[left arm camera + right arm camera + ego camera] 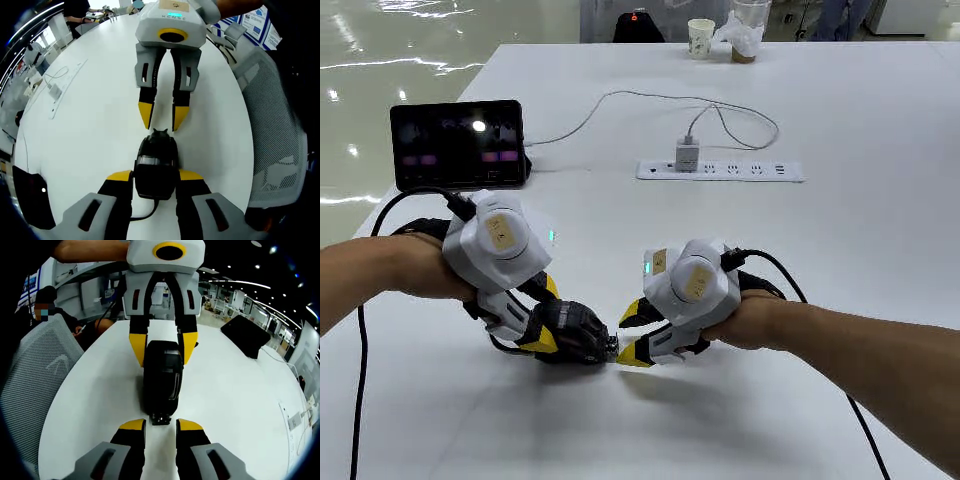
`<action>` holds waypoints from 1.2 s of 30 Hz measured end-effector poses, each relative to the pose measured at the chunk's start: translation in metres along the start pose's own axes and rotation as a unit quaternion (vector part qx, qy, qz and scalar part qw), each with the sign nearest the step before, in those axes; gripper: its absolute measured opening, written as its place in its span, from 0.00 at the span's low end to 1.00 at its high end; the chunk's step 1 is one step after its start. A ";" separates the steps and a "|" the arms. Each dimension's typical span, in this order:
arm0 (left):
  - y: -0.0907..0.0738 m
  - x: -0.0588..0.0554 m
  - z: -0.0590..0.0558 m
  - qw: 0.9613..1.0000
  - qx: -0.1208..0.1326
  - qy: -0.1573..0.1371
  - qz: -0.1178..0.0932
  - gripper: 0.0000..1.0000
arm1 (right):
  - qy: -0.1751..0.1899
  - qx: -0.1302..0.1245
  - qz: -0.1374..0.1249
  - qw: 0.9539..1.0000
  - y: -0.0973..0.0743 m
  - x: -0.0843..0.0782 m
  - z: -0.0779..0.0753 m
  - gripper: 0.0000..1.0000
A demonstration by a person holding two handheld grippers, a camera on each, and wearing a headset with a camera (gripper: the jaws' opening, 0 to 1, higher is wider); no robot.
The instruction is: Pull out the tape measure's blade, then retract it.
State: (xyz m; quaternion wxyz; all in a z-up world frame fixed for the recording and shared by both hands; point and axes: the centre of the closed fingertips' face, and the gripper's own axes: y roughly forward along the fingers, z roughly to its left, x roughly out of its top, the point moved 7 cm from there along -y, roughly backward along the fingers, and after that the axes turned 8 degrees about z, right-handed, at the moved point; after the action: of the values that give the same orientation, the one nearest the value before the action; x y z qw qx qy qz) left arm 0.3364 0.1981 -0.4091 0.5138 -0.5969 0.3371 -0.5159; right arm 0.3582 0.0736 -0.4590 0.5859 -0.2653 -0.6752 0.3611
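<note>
A black tape measure (578, 335) lies on the white table (840, 240), its case held between the yellow-tipped fingers of my left gripper (555, 315), which is shut on it. In the left gripper view the case (156, 162) sits between my own jaws, hook end pointing away. My right gripper (628, 333) faces it from the right, open. Its fingertips (132, 426) flank the small blade hook (160, 418) with a thin gap on each side. The blade is fully inside the case. The right gripper (162, 117) comes in from the top of the left gripper view.
A dark tablet (458, 143) stands at the back left. A white power strip (720, 170) with a charger and cable lies mid-table. A paper cup (701, 38) is at the far edge. A mesh chair (272, 125) is beside the table.
</note>
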 end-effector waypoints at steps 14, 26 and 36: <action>0.002 0.000 0.002 1.000 -0.004 0.005 0.010 0.26 | -0.012 0.002 0.013 1.000 0.014 0.005 -0.002 0.14; 0.004 -0.001 0.003 1.000 -0.006 0.005 0.011 0.26 | -0.009 0.005 0.021 1.000 0.016 0.002 0.001 0.12; 0.005 -0.001 0.003 1.000 -0.009 0.004 0.013 0.26 | -0.003 0.007 0.019 1.000 0.015 0.001 0.000 0.09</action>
State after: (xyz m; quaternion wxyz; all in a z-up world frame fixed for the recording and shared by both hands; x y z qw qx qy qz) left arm 0.3398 0.1989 -0.4137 0.5138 -0.5949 0.3516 -0.5084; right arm 0.3573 0.0839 -0.4703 0.5790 -0.2723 -0.6692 0.3778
